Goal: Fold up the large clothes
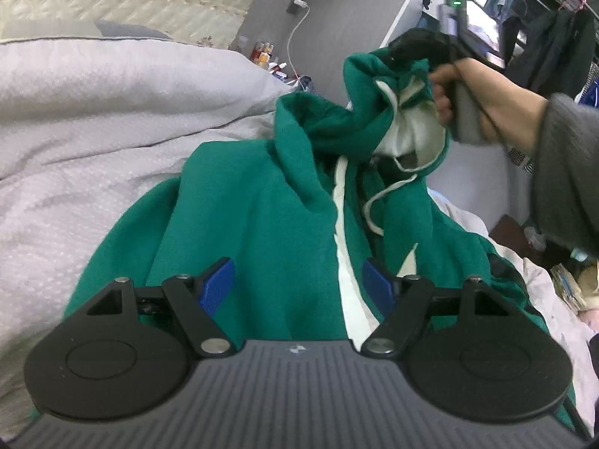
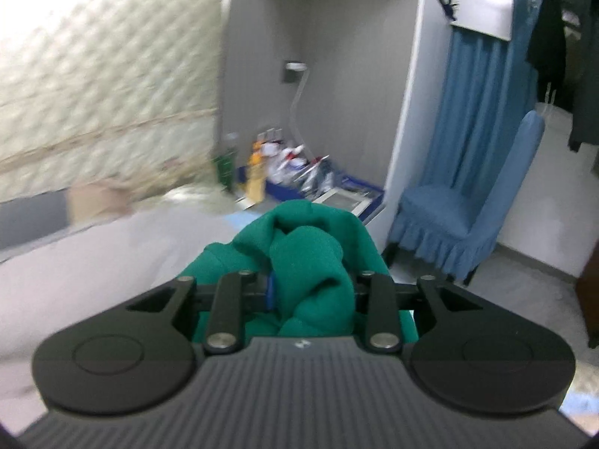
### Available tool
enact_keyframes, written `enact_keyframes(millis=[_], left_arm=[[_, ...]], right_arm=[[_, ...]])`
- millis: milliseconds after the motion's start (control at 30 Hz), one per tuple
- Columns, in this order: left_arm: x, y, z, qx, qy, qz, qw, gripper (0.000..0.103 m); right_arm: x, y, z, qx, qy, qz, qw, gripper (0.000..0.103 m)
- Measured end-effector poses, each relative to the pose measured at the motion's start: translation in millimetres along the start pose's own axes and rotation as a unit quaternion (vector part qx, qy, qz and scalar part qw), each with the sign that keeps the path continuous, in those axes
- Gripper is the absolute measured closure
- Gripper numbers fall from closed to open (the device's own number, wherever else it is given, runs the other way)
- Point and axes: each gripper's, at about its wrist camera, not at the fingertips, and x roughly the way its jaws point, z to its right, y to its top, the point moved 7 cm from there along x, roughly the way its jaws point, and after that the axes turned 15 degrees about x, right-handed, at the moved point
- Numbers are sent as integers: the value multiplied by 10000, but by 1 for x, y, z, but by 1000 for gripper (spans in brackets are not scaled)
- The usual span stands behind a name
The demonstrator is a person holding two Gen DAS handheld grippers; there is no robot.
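Right claw point(image 2: 310, 292) pinches green hoodie point(image 1: 262, 217); left claw point(image 1: 299, 280) gapes.

The right gripper point(image 2: 310, 292) sat at lower centre, its jaws pinching a bunched fold of the green hoodie point(image 2: 310, 254). A blue chair point(image 2: 471, 217) stood at right, cluttered bottles point(image 2: 258, 172) at centre, and a blurred quilted headboard point(image 2: 105, 86) filled the upper left.

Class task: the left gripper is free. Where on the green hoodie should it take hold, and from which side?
Probably the flat front panel of the green hoodie beside its white stripe, approached from above: the open left gripper hovers there, while the right gripper lifts the hood.
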Motion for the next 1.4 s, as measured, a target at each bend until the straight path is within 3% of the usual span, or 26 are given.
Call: enact_keyframes(millis=[133, 267, 400, 467, 533, 600, 633, 667, 800, 1000, 1233, 1400], left_arm=[[16, -4, -2, -11, -12, 48, 10000, 24], [25, -11, -2, -14, -24, 39, 10000, 25], [32, -13, -3, 76, -68, 68, 9999, 25], [36, -14, -4, 79, -71, 41, 9999, 25], [39, -15, -5, 71, -95, 27, 9999, 25], [40, -14, -3, 102, -97, 20, 9999, 25], [40, -14, -3, 119, -99, 21, 9999, 25], [41, -13, -4, 124, -101, 20, 9999, 25], [36, -13, -5, 35, -130, 22, 9999, 25], [19, -15, 0, -70, -148, -59, 9998, 25], [-28, -17, 21, 191, -94, -105, 9997, 25], [-62, -24, 37, 408, 3, -284, 9988, 25]], right_arm=[[57, 7, 11, 73, -358, 101, 9993, 71], [104, -16, 28, 294, -594, -121, 9977, 69], [130, -64, 44, 415, -502, -342, 9973, 65], [128, -75, 48, 431, -356, -197, 9982, 61], [124, -75, 51, 579, -195, -176, 9980, 55], [115, -68, 55, 821, -56, -190, 9964, 30], [108, -66, 57, 865, -61, -140, 9961, 23], [98, -64, 59, 878, -44, -101, 9961, 19], [42, -74, 66, 739, 256, -226, 9967, 19], [-76, -107, 90, 764, 560, -446, 9945, 19], [-218, -162, 113, 1162, 790, -904, 9859, 19], [-298, -204, 116, 1248, 869, -1307, 9797, 19]])
